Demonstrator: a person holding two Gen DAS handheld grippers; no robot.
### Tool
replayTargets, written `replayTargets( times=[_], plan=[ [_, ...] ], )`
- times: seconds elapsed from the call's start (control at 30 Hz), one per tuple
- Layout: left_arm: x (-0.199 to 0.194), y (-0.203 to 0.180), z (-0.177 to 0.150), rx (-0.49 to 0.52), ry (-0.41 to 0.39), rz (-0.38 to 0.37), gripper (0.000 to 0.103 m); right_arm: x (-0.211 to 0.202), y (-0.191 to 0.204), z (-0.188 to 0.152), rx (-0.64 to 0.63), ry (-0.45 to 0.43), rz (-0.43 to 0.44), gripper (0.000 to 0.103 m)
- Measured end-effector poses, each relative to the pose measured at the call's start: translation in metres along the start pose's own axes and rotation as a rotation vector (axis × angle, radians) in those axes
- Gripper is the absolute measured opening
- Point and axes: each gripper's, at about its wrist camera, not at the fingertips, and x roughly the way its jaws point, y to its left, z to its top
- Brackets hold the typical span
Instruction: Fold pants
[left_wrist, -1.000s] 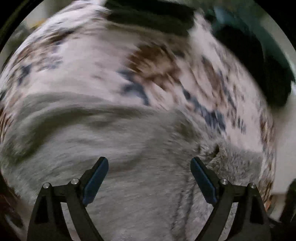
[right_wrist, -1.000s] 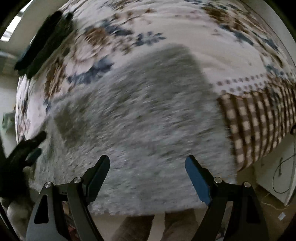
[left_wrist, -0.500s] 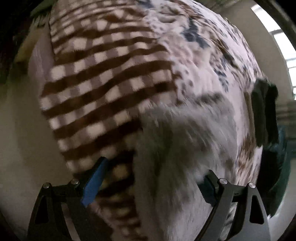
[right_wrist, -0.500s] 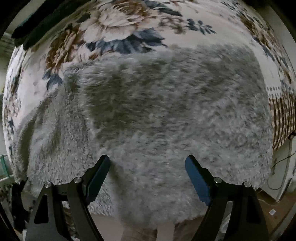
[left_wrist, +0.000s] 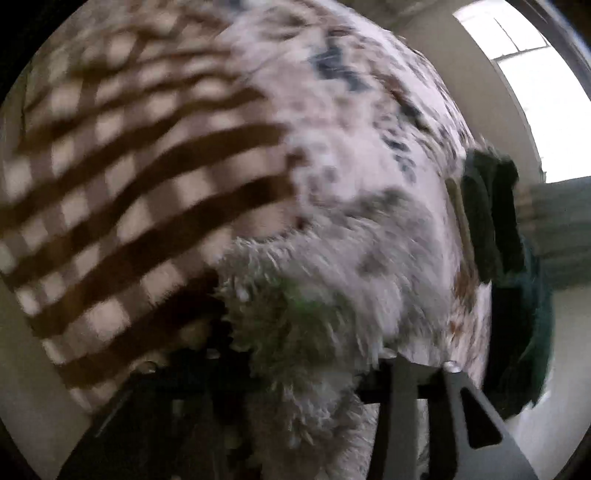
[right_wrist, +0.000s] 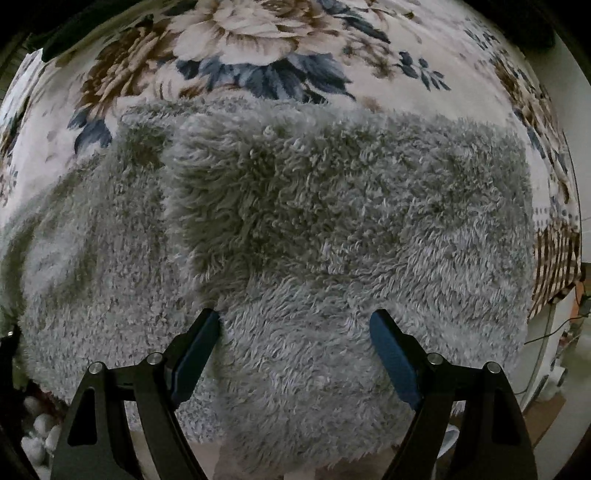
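Note:
The pants (right_wrist: 314, 229) are grey and fluffy and lie spread on a floral bedspread (right_wrist: 258, 48), with one layer folded over at the left. My right gripper (right_wrist: 295, 343) is open, its blue pads just above the near edge of the pants. In the blurred left wrist view a corner of the grey pants (left_wrist: 295, 314) fills the space between the fingers of my left gripper (left_wrist: 295, 373). The fingertips are hidden by the fleece, so I cannot tell whether they are shut on it.
A brown-and-white checked border (left_wrist: 129, 184) of the bedspread hangs over the bed's edge. Dark clothes (left_wrist: 487, 221) lie at the bed's far side. A bright window (left_wrist: 535, 74) and pale wall are beyond. White lumps (right_wrist: 37, 435) lie on the floor.
The left gripper has pushed into the corner of the pants, which now covers its fingertips. The right gripper has come closer to the pants' near edge and stays open.

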Motion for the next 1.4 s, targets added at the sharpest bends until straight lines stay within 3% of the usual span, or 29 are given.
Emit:
replayTargets(
  times=[0.13,0.17,0.27,0.37,0.47,0.57,0.7,1.0,1.23,1.33,1.4],
  plan=[
    [0.009,-0.008,0.006,0.021,0.025,0.003,0.040,0.002,-0.014,0.011,0.015,0.012,-0.007,0.086],
    [0.009,-0.014,0.006,0.046,0.020,0.009,0.029,0.002,-0.014,0.012,0.021,0.015,-0.009,0.086],
    [0.003,-0.036,0.004,0.145,0.001,0.045,0.016,0.003,-0.017,0.015,0.036,0.009,-0.006,0.086],
    [-0.014,-0.056,-0.001,0.216,-0.027,0.099,0.015,-0.004,-0.023,0.019,0.037,-0.029,-0.031,0.086],
    [-0.040,-0.084,-0.009,0.293,-0.072,0.096,0.014,-0.021,-0.026,0.019,0.010,-0.092,-0.090,0.095],
    [-0.063,-0.116,-0.024,0.371,-0.097,0.079,0.014,-0.033,-0.030,0.014,-0.031,-0.151,-0.128,0.095],
    [-0.083,-0.154,-0.048,0.439,-0.088,0.017,0.014,-0.039,-0.045,0.012,-0.037,-0.163,-0.095,0.095],
    [-0.092,-0.251,-0.146,0.721,-0.015,0.001,0.014,-0.042,-0.102,-0.005,0.019,-0.159,-0.054,0.095],
    [-0.056,-0.297,-0.249,0.904,0.085,-0.004,0.014,-0.041,-0.194,-0.018,0.149,-0.161,0.036,0.095],
    [-0.036,-0.312,-0.292,0.973,0.137,0.001,0.014,-0.033,-0.238,-0.022,0.215,-0.146,0.136,0.095],
    [-0.023,-0.320,-0.317,1.016,0.165,0.005,0.014,-0.027,-0.267,-0.024,0.246,-0.145,0.111,0.095]
  ],
)
